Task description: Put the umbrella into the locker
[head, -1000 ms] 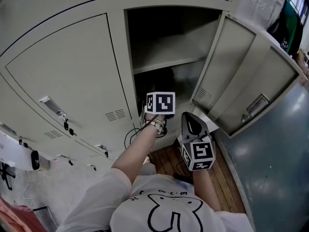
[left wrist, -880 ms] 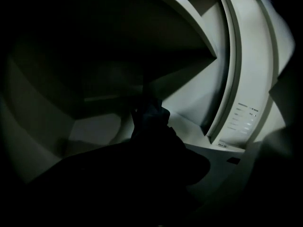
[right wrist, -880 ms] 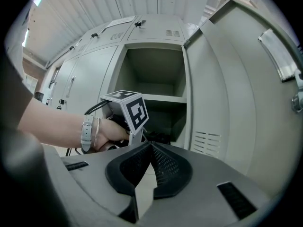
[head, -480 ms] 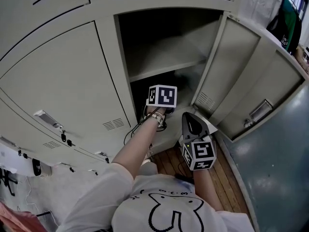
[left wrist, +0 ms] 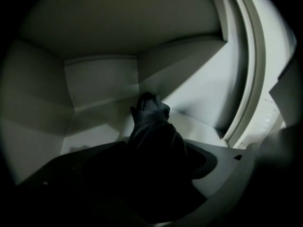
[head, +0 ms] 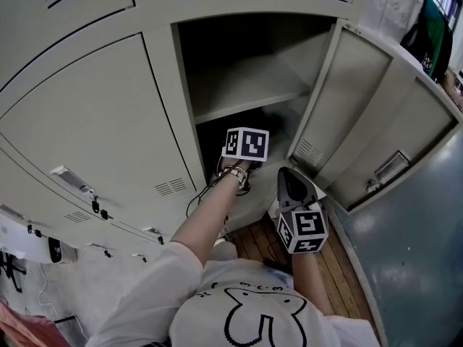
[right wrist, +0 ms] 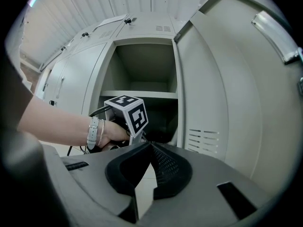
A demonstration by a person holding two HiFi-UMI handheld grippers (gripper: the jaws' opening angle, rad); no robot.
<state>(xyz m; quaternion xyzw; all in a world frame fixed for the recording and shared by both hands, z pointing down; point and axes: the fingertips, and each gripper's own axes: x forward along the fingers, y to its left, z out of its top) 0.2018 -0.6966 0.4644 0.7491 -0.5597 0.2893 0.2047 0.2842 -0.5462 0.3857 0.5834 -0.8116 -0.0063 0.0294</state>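
Observation:
The dark folded umbrella [left wrist: 151, 122] lies in the lower compartment of the open locker [head: 184, 114], under the shelf [head: 246, 85], pointing toward the back wall. My left gripper [left wrist: 163, 155] reaches into that compartment; from the head view only its marker cube [head: 246, 143] and the hand show. Its jaws have just been opening, and the umbrella's near end still sits between them in deep shadow. My right gripper [right wrist: 150, 145] hovers outside the locker, level, jaws shut with nothing in them; it also appears in the head view [head: 287, 173].
The locker door [head: 362, 121] swings open to the right, beside the right gripper. Closed lockers [head: 94, 121] fill the left. A wooden floor [head: 253, 241] lies below, and a grey-blue surface [head: 412, 251] sits to the right. A cable [head: 195, 201] hangs by the left wrist.
The left gripper's cube has gone a little deeper into the lower compartment. The right gripper has drifted slightly to the right.

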